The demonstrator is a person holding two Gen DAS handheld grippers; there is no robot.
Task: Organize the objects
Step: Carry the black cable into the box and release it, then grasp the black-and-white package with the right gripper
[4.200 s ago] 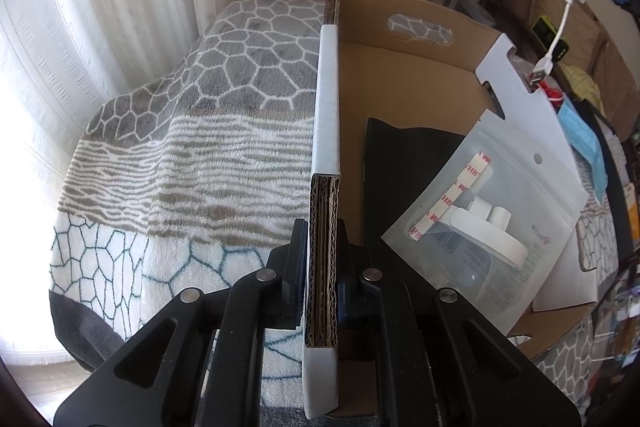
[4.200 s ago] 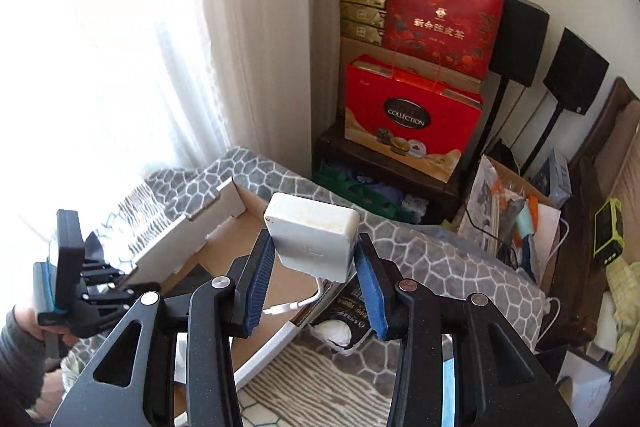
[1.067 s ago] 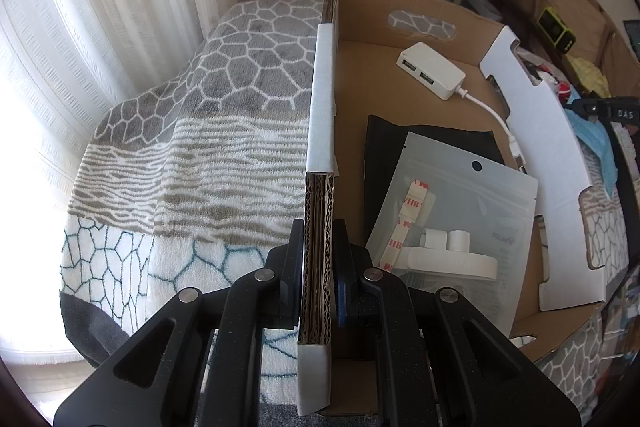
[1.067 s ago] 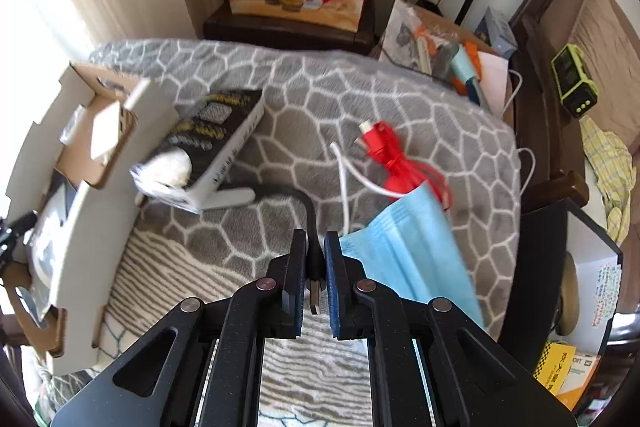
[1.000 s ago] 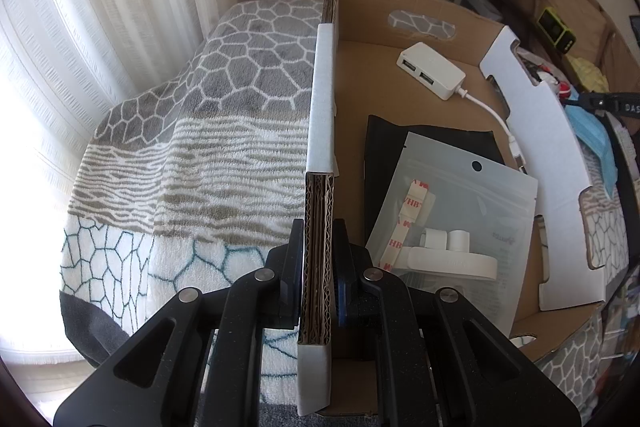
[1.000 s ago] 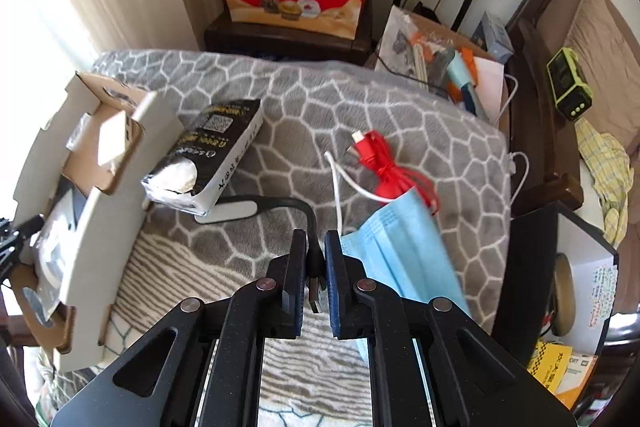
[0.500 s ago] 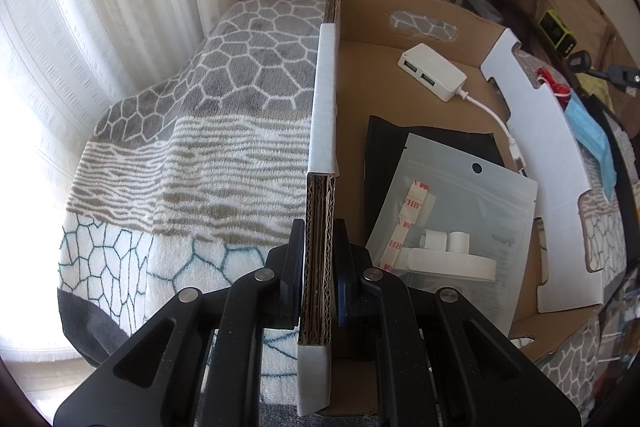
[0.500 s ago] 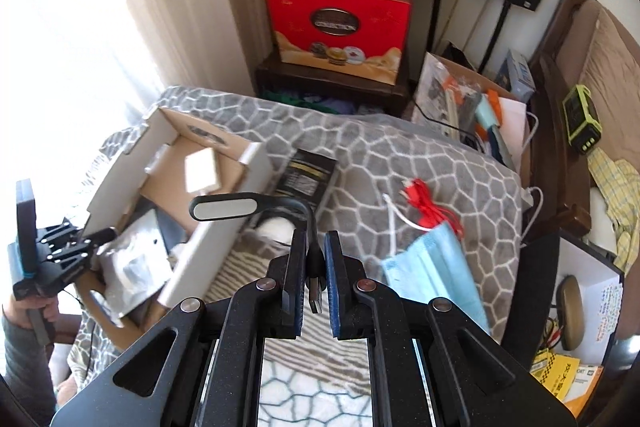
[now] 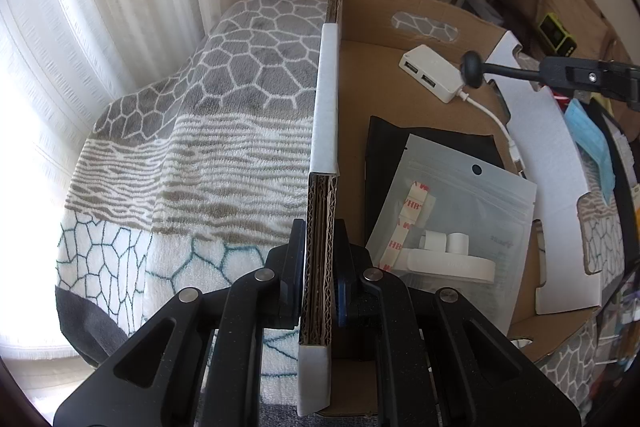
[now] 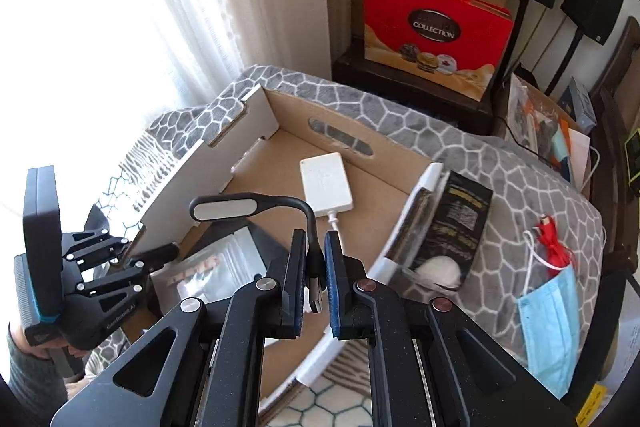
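My left gripper (image 9: 319, 263) is shut on the side wall (image 9: 326, 115) of an open cardboard box (image 10: 372, 203); it also shows in the right wrist view (image 10: 154, 247). My right gripper (image 10: 316, 259) is shut on the USB plug of a black bendable USB lamp (image 10: 240, 207), held above the box; the lamp also shows in the left wrist view (image 9: 474, 69). Inside the box lie a white USB hub (image 9: 432, 73) with its cable, a black pouch (image 9: 400, 143) and a clear zip bag (image 9: 452, 227) holding white parts.
The box rests on a grey patterned blanket (image 9: 224, 107). Right of it lie a black packet (image 10: 456, 227), a red cable (image 10: 554, 247) and a blue face mask (image 10: 550, 323). Red gift boxes (image 10: 436, 31) and curtains stand behind.
My right gripper picked the black USB lamp off the blanket and carried it left, over the box. The white hub was put in the box earlier. My left gripper stayed clamped on the wall.
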